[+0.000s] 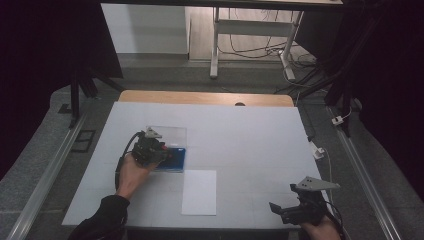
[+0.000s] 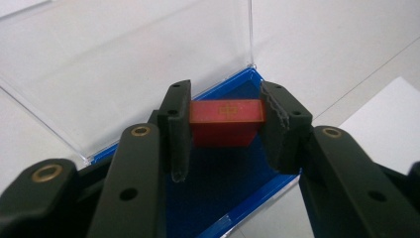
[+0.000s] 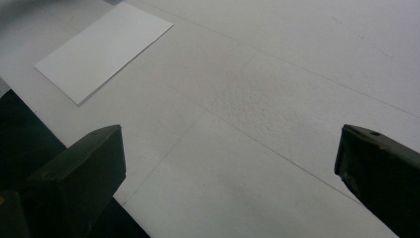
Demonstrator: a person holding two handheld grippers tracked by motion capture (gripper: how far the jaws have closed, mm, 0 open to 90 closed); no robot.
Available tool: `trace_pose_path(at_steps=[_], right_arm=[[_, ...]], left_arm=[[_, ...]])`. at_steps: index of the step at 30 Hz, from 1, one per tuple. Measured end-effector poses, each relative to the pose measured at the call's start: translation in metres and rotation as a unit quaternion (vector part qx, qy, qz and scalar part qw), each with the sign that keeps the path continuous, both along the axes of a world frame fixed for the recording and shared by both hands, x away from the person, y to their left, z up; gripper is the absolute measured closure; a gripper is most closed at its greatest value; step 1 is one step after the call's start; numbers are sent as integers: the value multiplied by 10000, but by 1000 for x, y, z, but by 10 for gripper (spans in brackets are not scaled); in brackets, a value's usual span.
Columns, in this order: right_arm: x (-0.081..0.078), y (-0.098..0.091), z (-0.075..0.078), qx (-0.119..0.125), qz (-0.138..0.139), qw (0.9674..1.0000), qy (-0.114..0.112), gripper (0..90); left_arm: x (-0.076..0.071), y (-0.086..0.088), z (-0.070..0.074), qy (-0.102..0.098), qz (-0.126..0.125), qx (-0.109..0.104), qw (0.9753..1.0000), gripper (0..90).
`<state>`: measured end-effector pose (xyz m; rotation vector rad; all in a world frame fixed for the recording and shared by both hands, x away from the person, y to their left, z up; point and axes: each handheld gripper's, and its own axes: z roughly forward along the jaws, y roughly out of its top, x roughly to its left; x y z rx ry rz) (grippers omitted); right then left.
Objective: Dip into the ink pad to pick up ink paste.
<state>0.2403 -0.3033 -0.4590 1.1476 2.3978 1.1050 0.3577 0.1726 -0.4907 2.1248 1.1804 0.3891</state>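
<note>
Right now L gripper [image 2: 225,130] jaws clamp red block [image 2: 225,121] over blue case [image 2: 233,198], prob. just above; R gripper [image 3: 230,163] jaws wide apart

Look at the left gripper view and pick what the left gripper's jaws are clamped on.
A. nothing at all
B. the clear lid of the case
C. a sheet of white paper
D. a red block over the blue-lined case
D: the left gripper has both jaws pressed against the sides of the red block, above the blue case whose clear lid stands open.

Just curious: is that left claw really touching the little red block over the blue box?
Touching. In the left gripper view, both pads of the left gripper press the red block's ends.
</note>
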Motion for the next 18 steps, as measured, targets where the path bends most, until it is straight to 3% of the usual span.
trace_pose_path(at_steps=[10, 18], right_arm=[[0, 0, 0, 3, 1, 10000, 2, 0], [0, 0, 0, 0, 3, 10000, -3, 0]], left_arm=[[3, -2, -7, 191, 18, 118, 9997, 584], [5, 0, -9, 271, 72, -16, 9996, 586]])
